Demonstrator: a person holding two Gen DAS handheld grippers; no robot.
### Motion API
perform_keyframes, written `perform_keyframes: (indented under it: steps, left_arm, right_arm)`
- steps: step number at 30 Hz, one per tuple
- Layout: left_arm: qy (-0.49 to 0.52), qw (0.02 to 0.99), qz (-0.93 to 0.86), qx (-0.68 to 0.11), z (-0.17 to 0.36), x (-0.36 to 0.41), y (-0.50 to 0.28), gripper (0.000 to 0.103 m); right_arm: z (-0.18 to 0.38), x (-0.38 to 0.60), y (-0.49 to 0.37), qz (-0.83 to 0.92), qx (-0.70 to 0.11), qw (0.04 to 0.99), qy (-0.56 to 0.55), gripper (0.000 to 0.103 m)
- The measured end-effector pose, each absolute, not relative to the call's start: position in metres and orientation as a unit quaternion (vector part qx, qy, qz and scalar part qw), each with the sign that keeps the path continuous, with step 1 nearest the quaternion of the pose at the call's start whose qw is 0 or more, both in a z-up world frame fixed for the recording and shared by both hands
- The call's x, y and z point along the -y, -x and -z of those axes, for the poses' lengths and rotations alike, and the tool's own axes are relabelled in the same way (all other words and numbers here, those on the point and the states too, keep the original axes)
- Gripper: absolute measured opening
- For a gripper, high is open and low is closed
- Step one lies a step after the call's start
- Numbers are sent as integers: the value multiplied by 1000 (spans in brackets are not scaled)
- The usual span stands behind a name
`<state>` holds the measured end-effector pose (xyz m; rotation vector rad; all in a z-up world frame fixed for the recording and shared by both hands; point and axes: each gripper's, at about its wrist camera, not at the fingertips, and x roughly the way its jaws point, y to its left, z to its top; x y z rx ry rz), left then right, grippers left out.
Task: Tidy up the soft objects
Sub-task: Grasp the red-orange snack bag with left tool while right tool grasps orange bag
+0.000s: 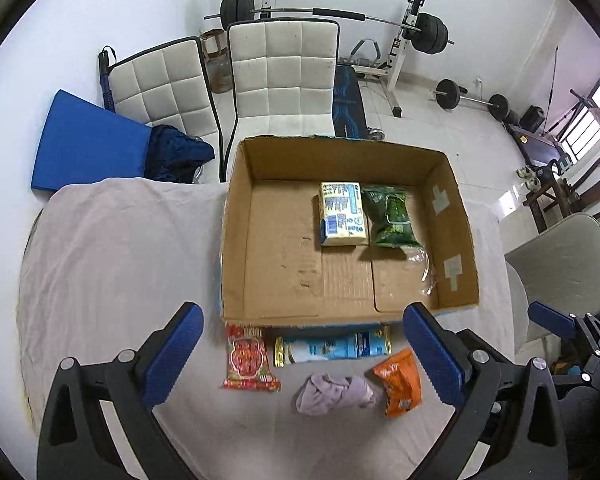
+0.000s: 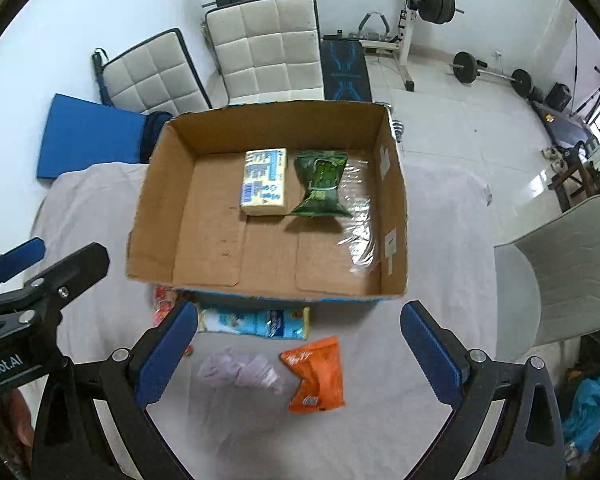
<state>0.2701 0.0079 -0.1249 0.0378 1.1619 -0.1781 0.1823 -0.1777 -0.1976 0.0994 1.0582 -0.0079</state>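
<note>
Now both the left tongs [image 1: 304, 354] and right tongs [image 2: 300, 348] gape wide and empty above the tabletop [image 1: 112, 248], where a lilac cloth [image 1: 334, 394] lies at six o'clock of the cardboard box [image 1: 236, 240], between a red packet [image 1: 250, 360] and an orange packet [image 1: 400, 382].

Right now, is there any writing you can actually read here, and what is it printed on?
"nRobot.AI": white letters on the left gripper's black body, cut off at the frame edge.
Yellow tissue pack, green snack bag, blue packet, orange packet, red packet: print too small or blurred.
</note>
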Motion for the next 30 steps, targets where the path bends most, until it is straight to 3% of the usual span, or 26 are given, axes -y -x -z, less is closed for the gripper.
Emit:
perform_keyframes:
  steps: [7,18,27,28,30]
  left_arm:
    - [-9,808,68,-585,157,-20,-249,102]
    - [63,706,6,-705,293,-78,-251,102]
    - [50,669,-1,-742,369,-75,-285,102]
    - [49,668,0,-743,374,-74,-287,101]
    - [44,666,5,-745,383,-71,-288,83]
  right_arm:
    - [254,206,-162,26,-557,827,-66,103]
    - [411,239,-171,50,-666,728,-153,100]
    - [449,242,-176,54,-685,705,-176,95]
    - [451,243,-176,51,-685,704,-181,93]
    - [455,244,-174,47,-690,698,-187,89]
